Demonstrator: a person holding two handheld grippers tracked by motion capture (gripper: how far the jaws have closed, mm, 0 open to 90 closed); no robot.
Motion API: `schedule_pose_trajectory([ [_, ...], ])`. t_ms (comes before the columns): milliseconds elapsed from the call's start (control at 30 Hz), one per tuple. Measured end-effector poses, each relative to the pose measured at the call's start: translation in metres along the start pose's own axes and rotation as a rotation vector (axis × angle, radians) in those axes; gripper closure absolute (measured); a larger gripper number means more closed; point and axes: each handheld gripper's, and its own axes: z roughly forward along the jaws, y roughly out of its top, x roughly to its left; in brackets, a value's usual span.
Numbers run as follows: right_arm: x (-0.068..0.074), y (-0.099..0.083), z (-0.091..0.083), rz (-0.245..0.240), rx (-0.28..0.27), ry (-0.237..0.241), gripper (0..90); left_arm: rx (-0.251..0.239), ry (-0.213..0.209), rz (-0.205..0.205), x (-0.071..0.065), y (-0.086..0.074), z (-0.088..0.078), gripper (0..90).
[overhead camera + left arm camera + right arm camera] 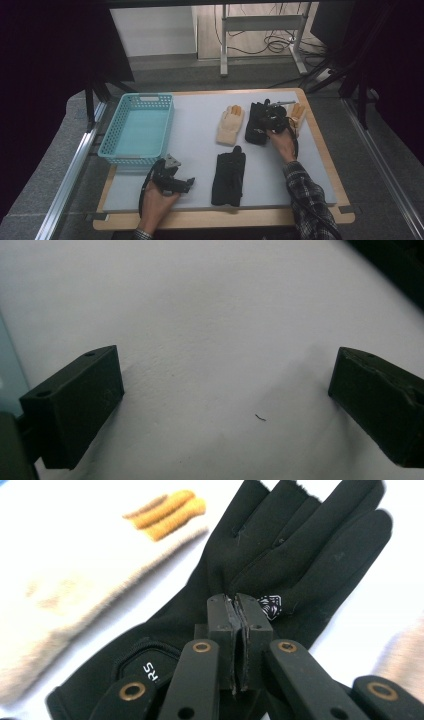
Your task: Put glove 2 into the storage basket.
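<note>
Pinching black glove [280, 555], right hand-held gripper [240, 602] clamped; left hand-held gripper [225, 390] apart.

My right gripper [239, 605] reaches far forward on an outstretched arm, its jaws pressed fully together. My left gripper [225, 390] rests low and near me, its jaws standing wide apart.

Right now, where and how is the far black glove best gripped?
At mid-palm, from above. The far black glove lies flat on the mat, so a pinch of its loose back fabric is likely the easiest hold. The right tongs are shut on it there, beside the logo.
</note>
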Motion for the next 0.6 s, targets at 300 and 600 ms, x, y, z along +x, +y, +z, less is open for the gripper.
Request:
schedule_pose_trajectory([
  [300,0.012,0.007,-0.041,0.005,-0.063,0.045,85.5,0.001,0.000,0.001,0.000,0.000,0.000,1.3],
  [600,0.033,0.001,-0.076,0.002,-0.098,0.113,85.5,0.001,0.001,0.001,0.000,0.000,0.000,1.3],
])
